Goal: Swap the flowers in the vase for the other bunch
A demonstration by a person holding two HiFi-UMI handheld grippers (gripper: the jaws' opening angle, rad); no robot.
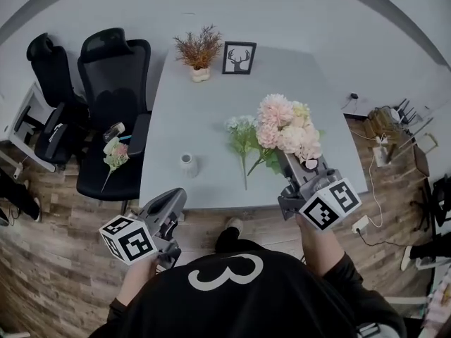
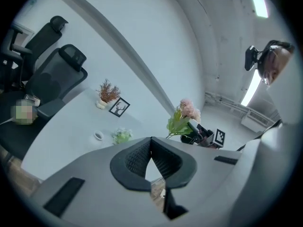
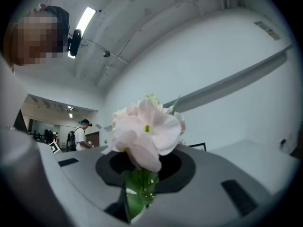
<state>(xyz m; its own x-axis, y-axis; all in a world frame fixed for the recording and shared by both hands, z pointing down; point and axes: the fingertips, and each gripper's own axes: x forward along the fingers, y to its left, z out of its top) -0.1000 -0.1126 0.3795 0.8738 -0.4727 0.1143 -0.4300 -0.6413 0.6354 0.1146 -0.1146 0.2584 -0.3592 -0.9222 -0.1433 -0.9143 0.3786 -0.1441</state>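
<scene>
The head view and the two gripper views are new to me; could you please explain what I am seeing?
There is no robot: a person holds a two-jaw gripper in each hand. The head view looks down from the person's head onto a grey table. Each gripper view comes from a camera riding on that gripper, looking along its jaws. On the table stand a small white vase, seemingly empty, a pot of dried flowers and a framed deer picture; a green-and-white bunch lies flat. The right gripper is shut on a pink flower bunch; the left gripper is shut and empty.
</scene>
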